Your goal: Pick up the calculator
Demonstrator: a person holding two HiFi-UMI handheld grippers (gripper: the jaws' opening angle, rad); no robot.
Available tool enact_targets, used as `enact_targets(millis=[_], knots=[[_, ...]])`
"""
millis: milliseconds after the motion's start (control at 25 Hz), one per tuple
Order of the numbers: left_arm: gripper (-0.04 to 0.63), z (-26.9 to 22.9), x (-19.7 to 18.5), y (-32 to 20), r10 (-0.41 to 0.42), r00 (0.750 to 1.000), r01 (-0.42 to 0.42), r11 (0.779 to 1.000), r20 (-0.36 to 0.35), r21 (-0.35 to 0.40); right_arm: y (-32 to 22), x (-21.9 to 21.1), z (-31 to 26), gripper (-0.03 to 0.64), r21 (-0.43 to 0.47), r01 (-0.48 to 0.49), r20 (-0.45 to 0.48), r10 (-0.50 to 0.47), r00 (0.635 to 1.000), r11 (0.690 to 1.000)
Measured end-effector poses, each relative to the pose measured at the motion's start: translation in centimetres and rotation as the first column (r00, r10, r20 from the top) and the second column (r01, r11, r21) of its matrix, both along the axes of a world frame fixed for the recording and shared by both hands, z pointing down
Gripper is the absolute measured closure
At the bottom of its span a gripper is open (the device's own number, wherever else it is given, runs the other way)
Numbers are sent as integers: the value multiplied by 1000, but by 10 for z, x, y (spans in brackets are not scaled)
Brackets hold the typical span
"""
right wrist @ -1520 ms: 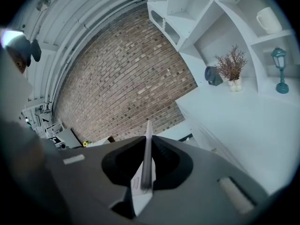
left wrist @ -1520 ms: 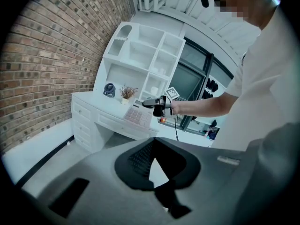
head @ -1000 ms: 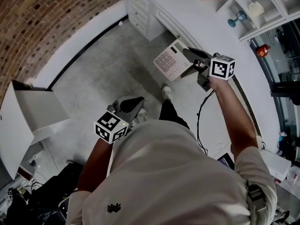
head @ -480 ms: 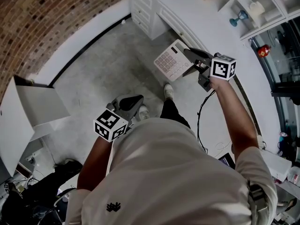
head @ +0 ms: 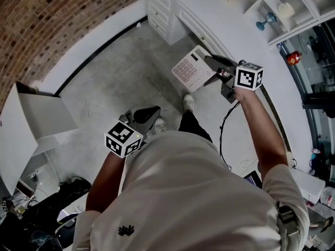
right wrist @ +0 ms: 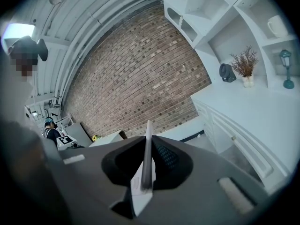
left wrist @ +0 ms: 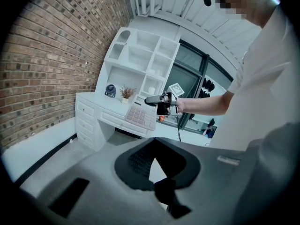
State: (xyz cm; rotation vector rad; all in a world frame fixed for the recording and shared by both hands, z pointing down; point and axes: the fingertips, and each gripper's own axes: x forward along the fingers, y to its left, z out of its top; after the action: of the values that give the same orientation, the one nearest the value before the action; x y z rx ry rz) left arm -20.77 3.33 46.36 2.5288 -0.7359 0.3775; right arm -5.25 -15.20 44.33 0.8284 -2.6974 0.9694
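Observation:
The calculator (head: 191,69) is white with pale pink keys and hangs in the air in front of the white desk. My right gripper (head: 213,63) is shut on its right edge, arm stretched forward. In the right gripper view the calculator (right wrist: 147,165) shows edge-on as a thin slab pinched between the jaws of the right gripper (right wrist: 148,142). My left gripper (head: 145,114) is held low near the body, over the floor, jaws together with nothing between them. From the left gripper (left wrist: 154,146) view, the calculator (left wrist: 140,116) and the right gripper (left wrist: 157,100) appear ahead.
A white desk with drawers (head: 168,15) and a shelf unit (head: 293,7) stand ahead. A brick wall (head: 57,20) runs on the left, with a white cabinet (head: 37,120) below it. A cable (head: 224,136) lies on the grey floor by the person's shoe (head: 187,102).
The right gripper keeps its hold on the calculator. Both hands and the view have drifted slightly; the grip and the jaws look the same.

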Motion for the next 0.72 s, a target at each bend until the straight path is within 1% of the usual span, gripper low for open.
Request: enact_targets(millis=[400,720], knots=[[589,0,1,-2,-6,1000,6,1000,0,-3,1,0,2,561,-6,9,7,-9,1000,1000],[589,4,3,-5,-1,1000,1,1000,0,-4,-4,6,4,561,0,-10,6,10,1000,1000]])
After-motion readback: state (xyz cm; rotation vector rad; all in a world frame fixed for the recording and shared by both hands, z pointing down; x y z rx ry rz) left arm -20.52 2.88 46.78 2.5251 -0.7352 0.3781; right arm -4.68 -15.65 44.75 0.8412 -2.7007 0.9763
